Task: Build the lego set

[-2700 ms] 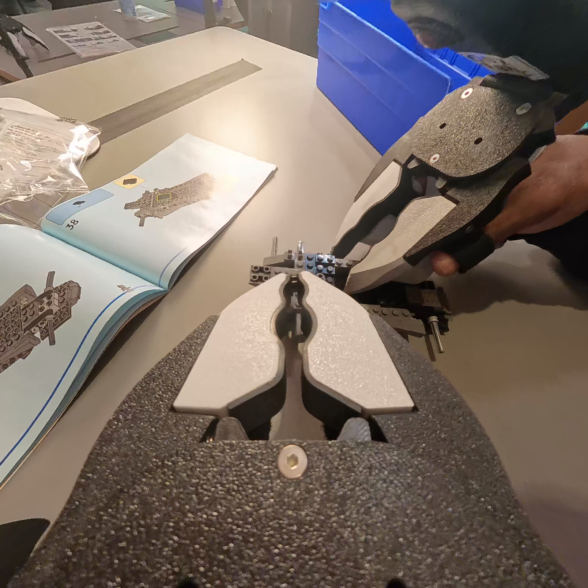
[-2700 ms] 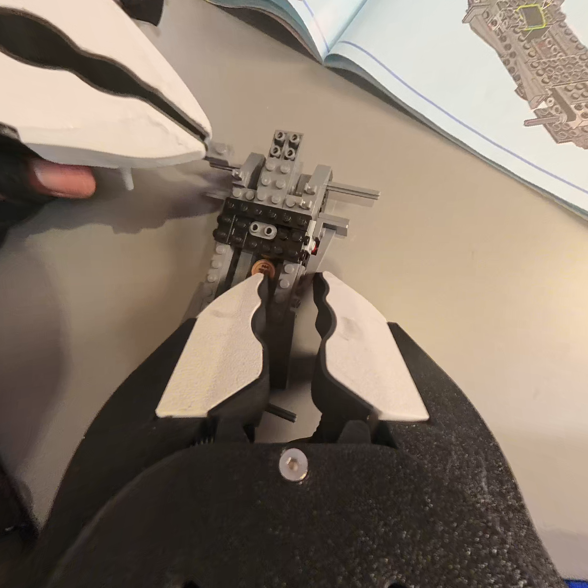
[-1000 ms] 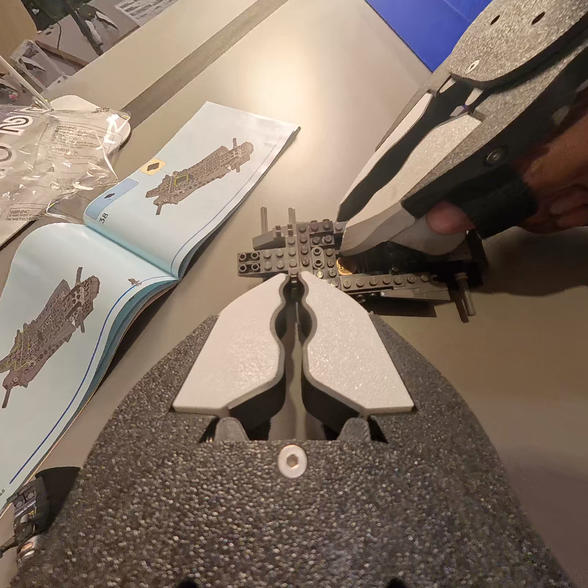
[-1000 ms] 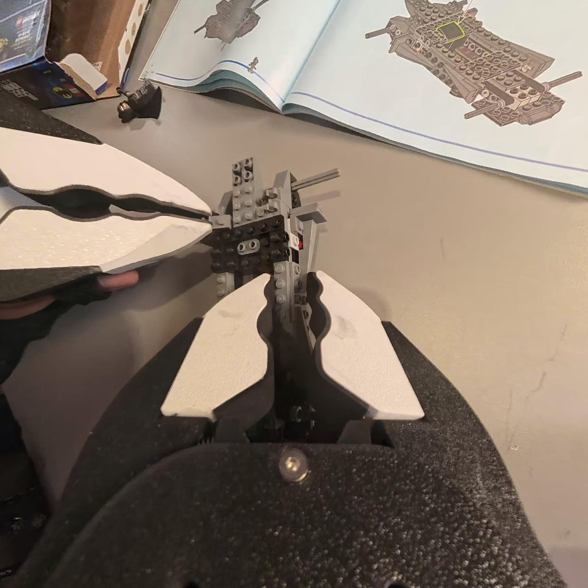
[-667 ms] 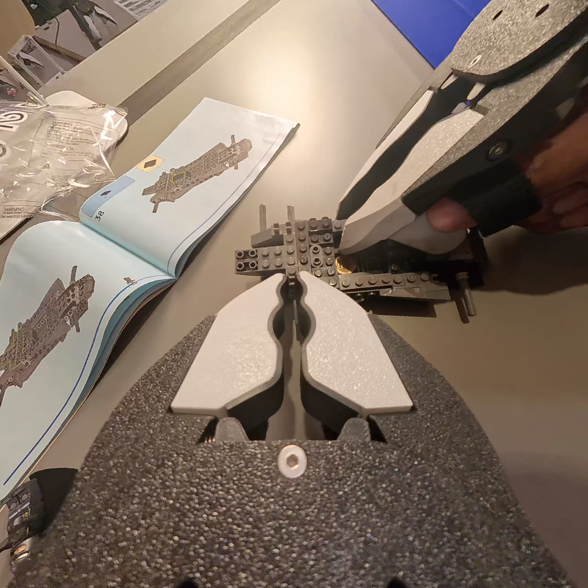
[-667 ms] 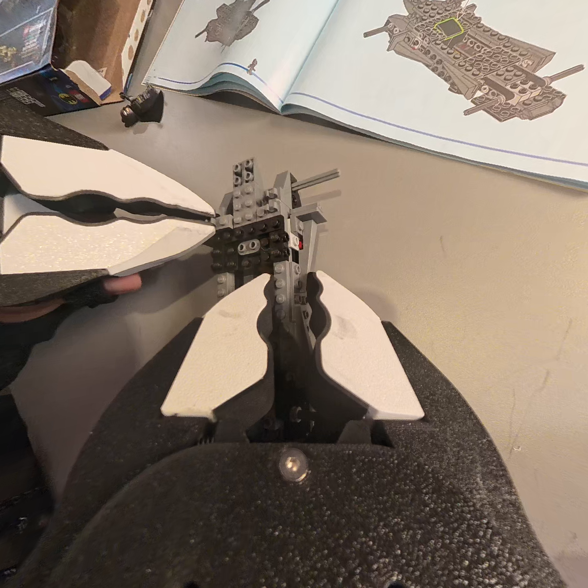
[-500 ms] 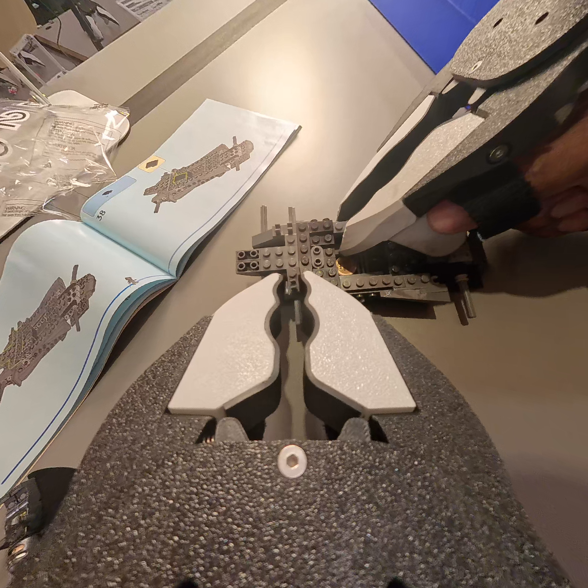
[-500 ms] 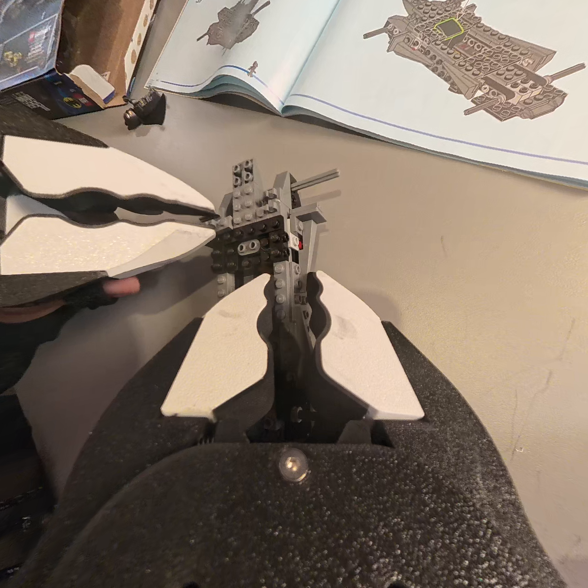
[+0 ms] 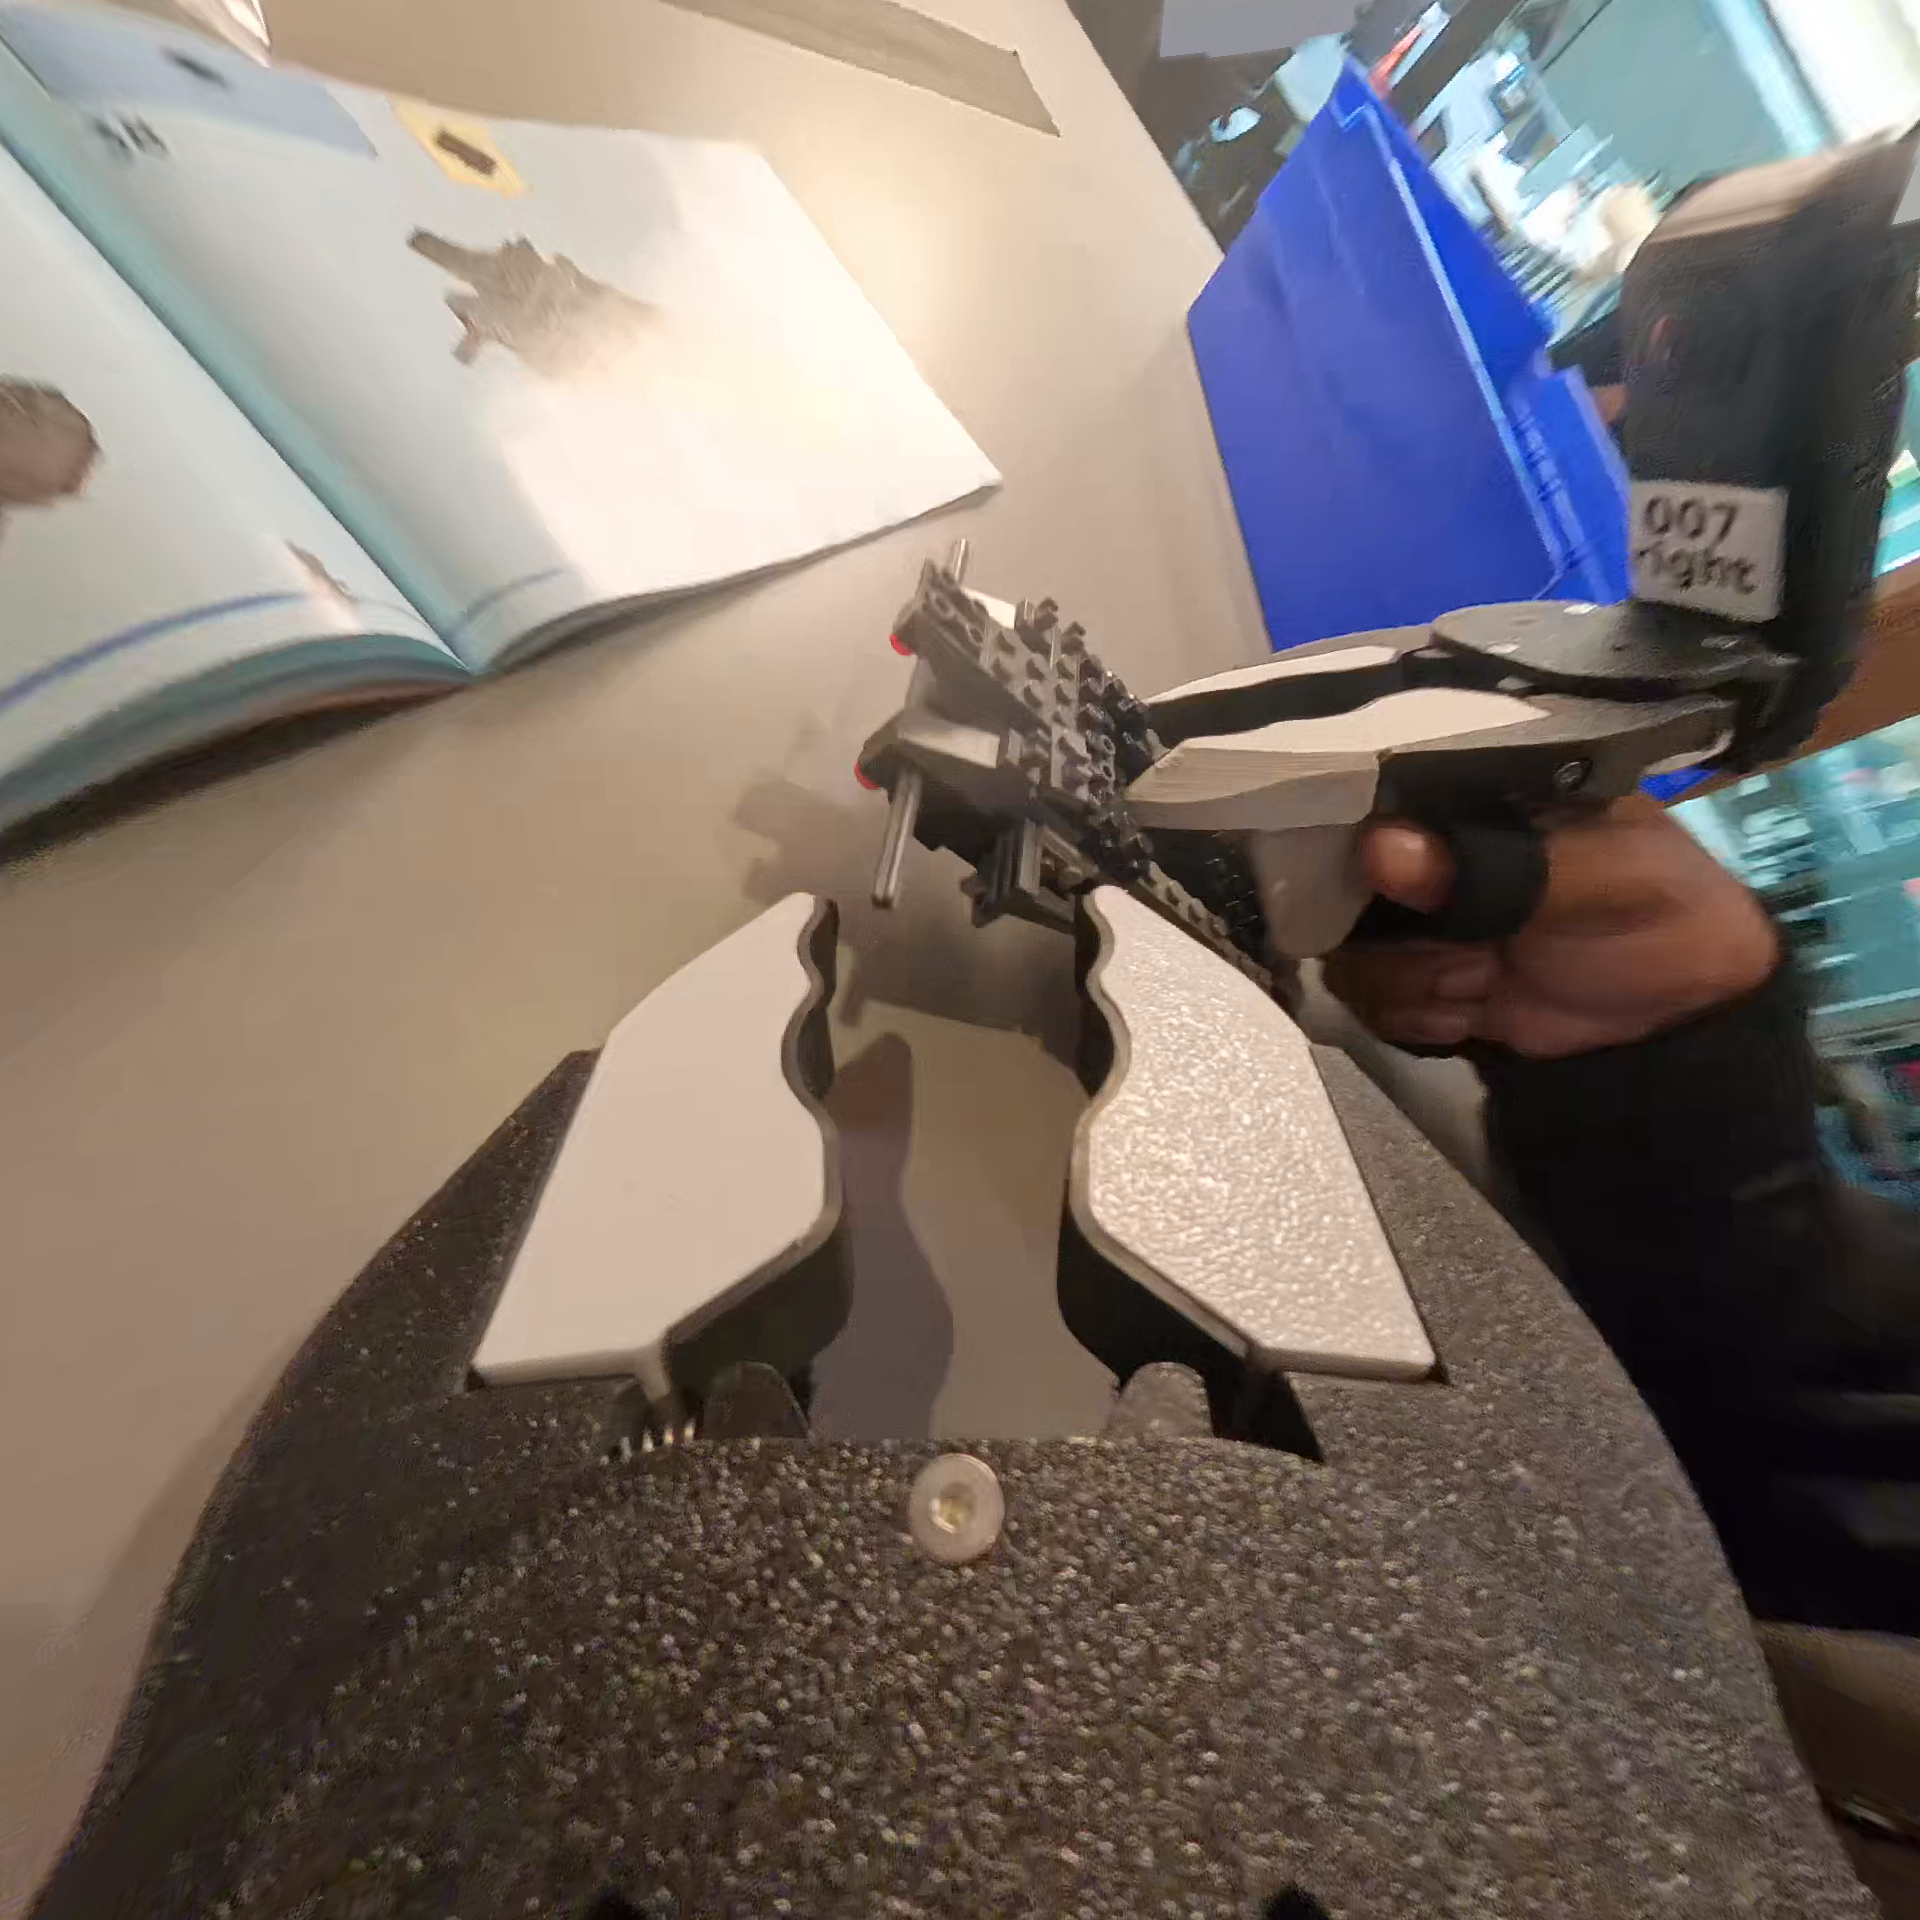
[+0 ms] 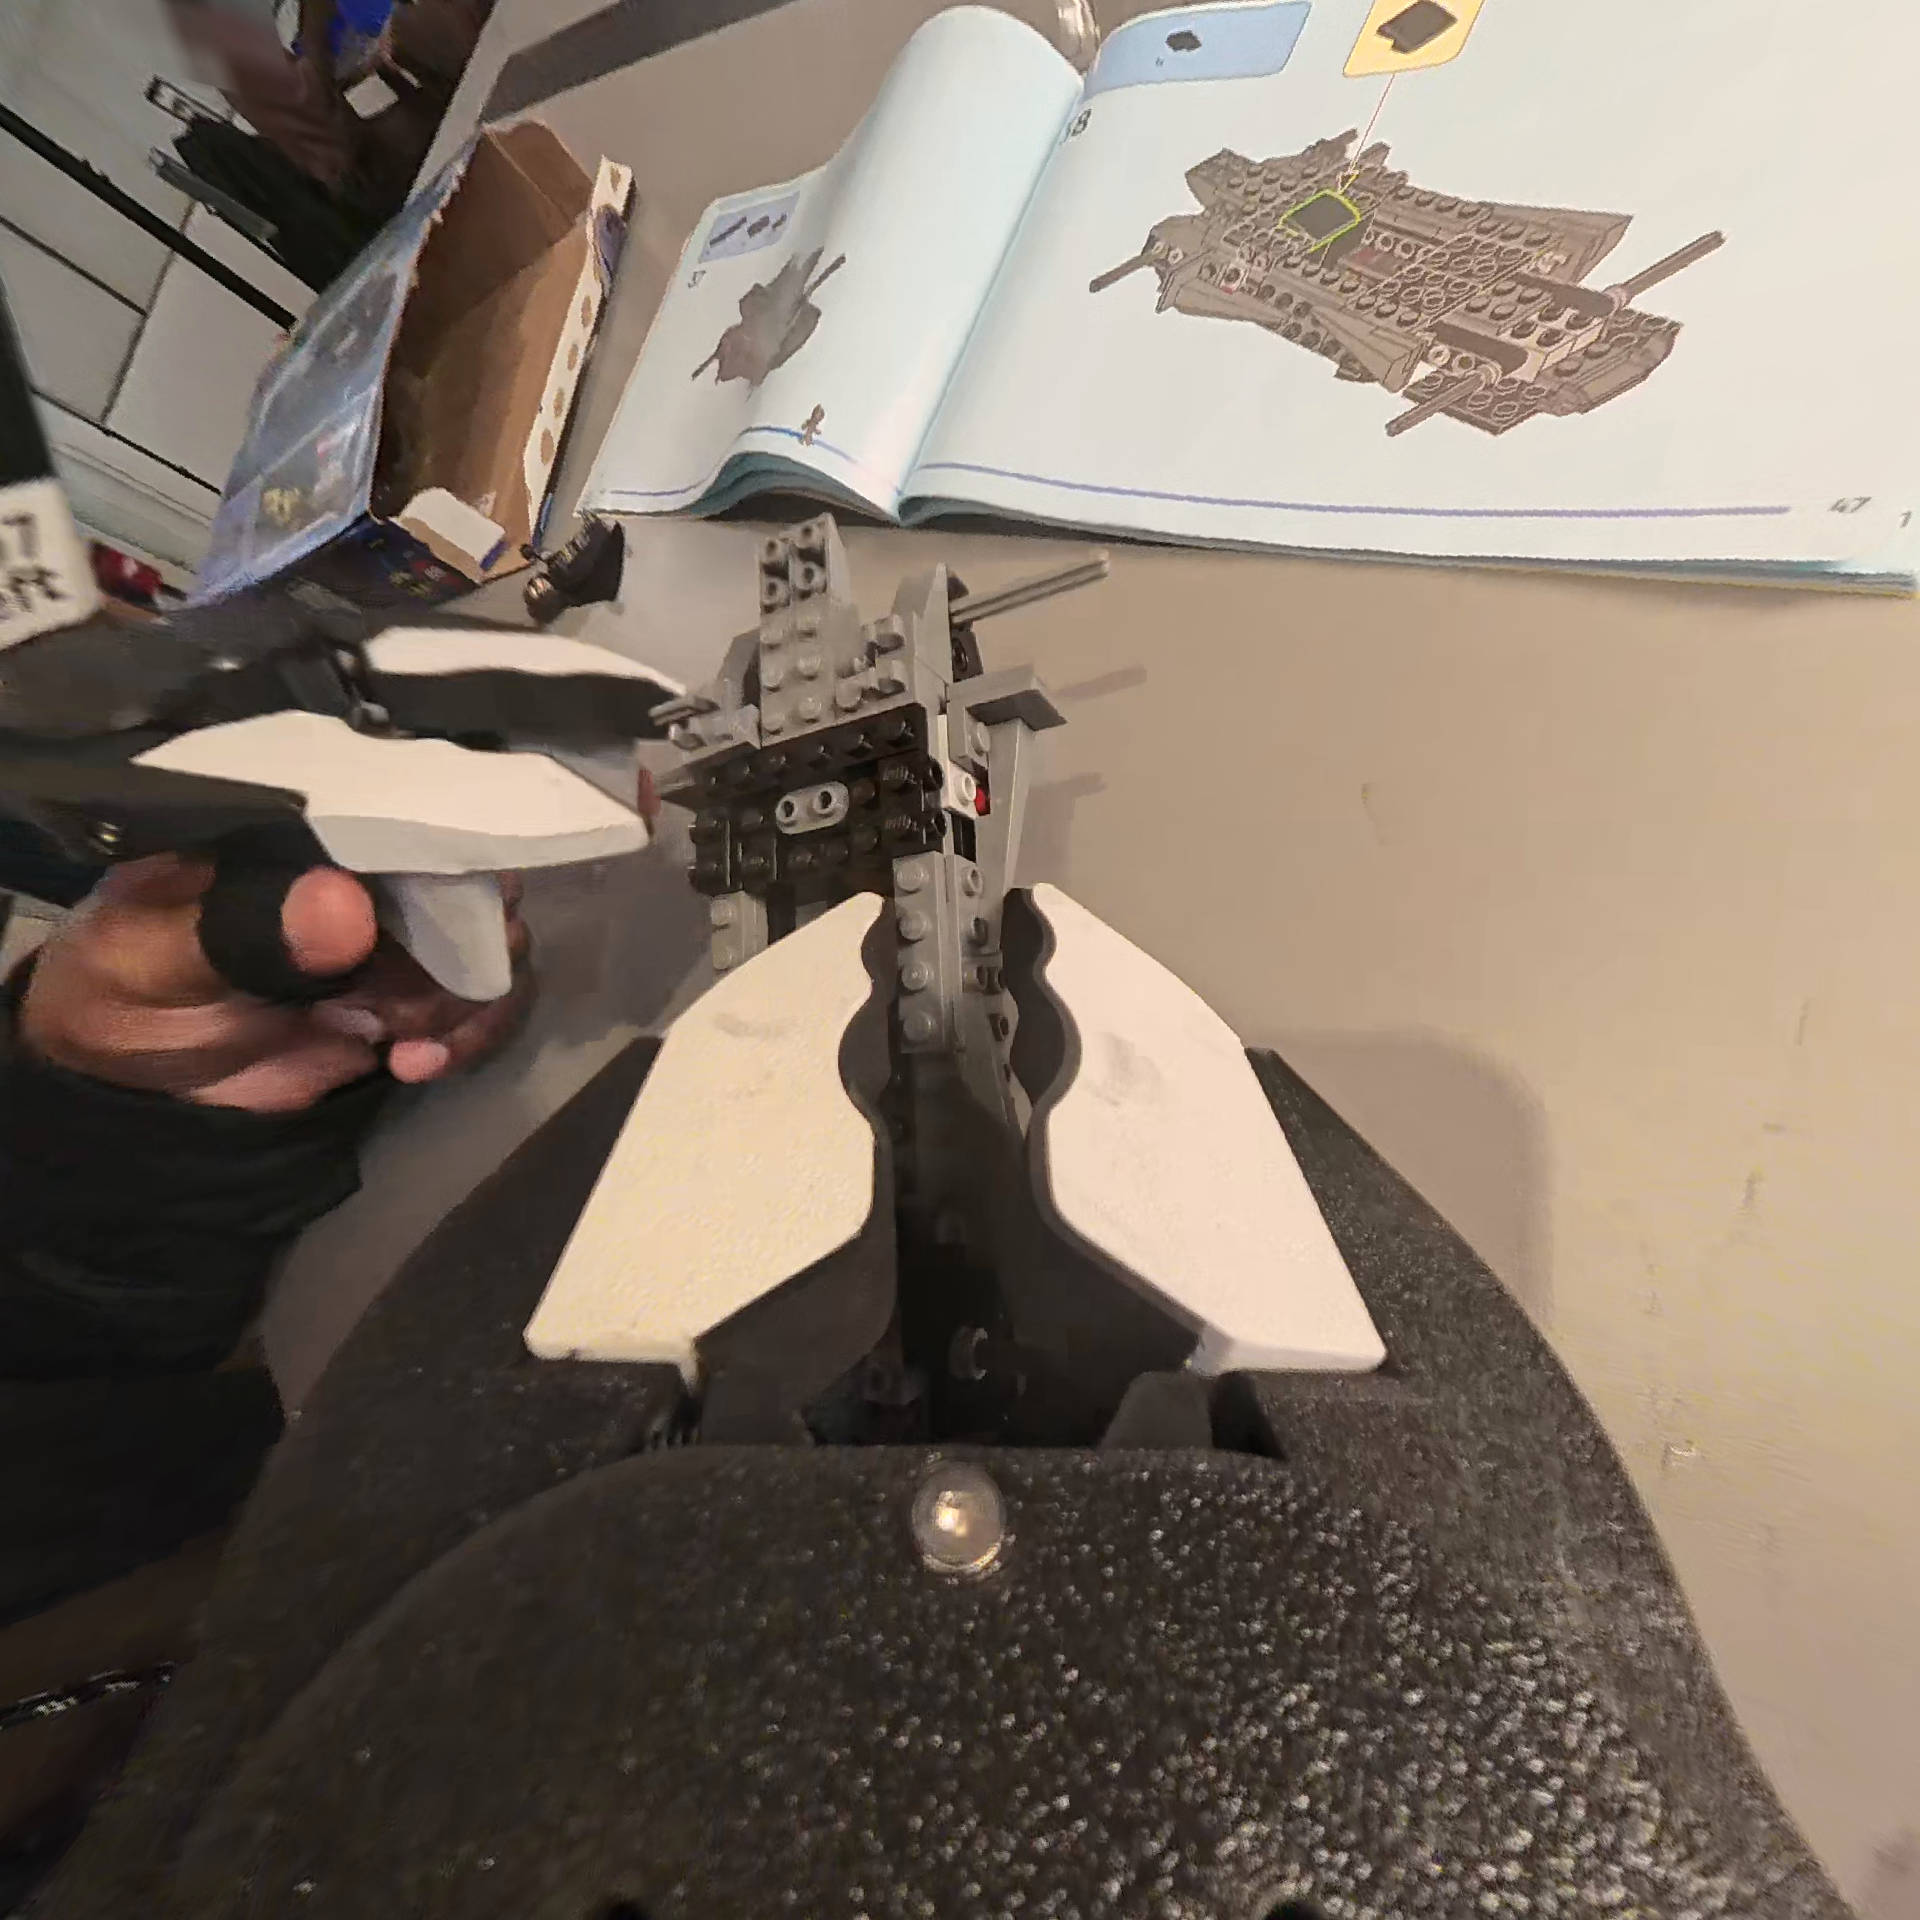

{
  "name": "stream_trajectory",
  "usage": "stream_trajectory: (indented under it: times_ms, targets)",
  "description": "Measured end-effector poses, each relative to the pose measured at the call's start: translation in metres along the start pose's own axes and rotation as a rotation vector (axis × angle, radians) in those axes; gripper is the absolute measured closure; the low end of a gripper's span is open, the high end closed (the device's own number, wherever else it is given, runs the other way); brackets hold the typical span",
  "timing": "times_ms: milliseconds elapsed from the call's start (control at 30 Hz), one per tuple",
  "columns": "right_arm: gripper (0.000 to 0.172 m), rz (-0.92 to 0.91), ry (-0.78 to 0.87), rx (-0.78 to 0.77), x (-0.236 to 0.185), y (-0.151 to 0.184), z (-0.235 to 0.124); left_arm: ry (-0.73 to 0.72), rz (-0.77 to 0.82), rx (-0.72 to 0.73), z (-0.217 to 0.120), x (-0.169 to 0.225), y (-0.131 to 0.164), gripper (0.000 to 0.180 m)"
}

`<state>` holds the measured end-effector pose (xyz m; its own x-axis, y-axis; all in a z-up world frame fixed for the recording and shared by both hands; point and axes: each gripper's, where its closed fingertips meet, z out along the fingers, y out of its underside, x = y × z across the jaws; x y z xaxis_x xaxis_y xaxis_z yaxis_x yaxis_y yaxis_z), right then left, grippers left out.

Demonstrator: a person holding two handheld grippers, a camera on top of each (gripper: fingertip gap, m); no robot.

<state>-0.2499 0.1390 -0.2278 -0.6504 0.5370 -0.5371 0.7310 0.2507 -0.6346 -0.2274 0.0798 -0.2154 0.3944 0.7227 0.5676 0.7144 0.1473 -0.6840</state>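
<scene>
Right gripper [image 10: 951, 925]: jaws clamped on the narrow rear end of a grey and black brick model [image 10: 831, 769], pads pressing both flanks. The model's long axis continues straight out along the fingers, its wider studded body and thin axle rods at the far end. It appears lifted clear of the bench [image 10: 1507, 935], nose tilted up, with its shadow on the surface below.

Left gripper [image 9: 951, 914]: jaws spread wide, nothing between them but bench surface. The model [image 9: 1023, 727] lies just beyond and slightly right of its fingertips, broadside on; a rod hangs down just ahead of the gap. Contact between the left fingertips and the model's side cannot be settled.

An open instruction booklet [image 10: 1351, 312] lies toward the bench's far edge. A torn cardboard box [image 10: 468, 343] sits beyond the booklet's left page. A blue bin [image 9: 1382, 395] stands off to the right.
</scene>
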Motion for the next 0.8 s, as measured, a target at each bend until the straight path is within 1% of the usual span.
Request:
stream_trajectory:
  times_ms: [133, 167, 233, 367, 467, 600, 667, 800]
  targets:
    - [0.153, 0.045, -0.021, 0.044, -0.002, -0.006, -0.003, 0.260, -0.258, 0.008, 0.010, 0.024, 0.004, 0.128]
    - [0.153, 0.051, -0.025, 0.049, -0.003, -0.007, -0.002, 0.322, -0.307, 0.024, 0.011, 0.031, 0.002, 0.127]
    - [0.153, 0.057, -0.027, 0.056, -0.005, -0.007, -0.001, 0.383, -0.355, 0.041, 0.015, 0.041, 0.000, 0.125]
    - [0.153, 0.061, -0.014, 0.061, -0.007, -0.006, 0.001, 0.357, -0.355, 0.084, 0.019, 0.041, -0.003, 0.123]
    - [0.153, 0.072, -0.029, 0.062, -0.010, -0.006, 0.002, 0.337, -0.382, 0.080, 0.020, 0.036, -0.003, 0.131]
    - [0.152, 0.068, -0.038, 0.053, -0.016, -0.003, 0.006, 0.290, -0.386, 0.056, 0.024, 0.031, 0.002, 0.133]
    - [0.152, 0.064, -0.045, 0.054, -0.020, -0.003, 0.007, 0.281, -0.384, 0.067, 0.023, 0.030, 0.001, 0.141]
    - [0.152, 0.059, -0.059, 0.058, -0.023, -0.003, 0.007, 0.295, -0.384, 0.089, 0.020, 0.030, -0.002, 0.142]
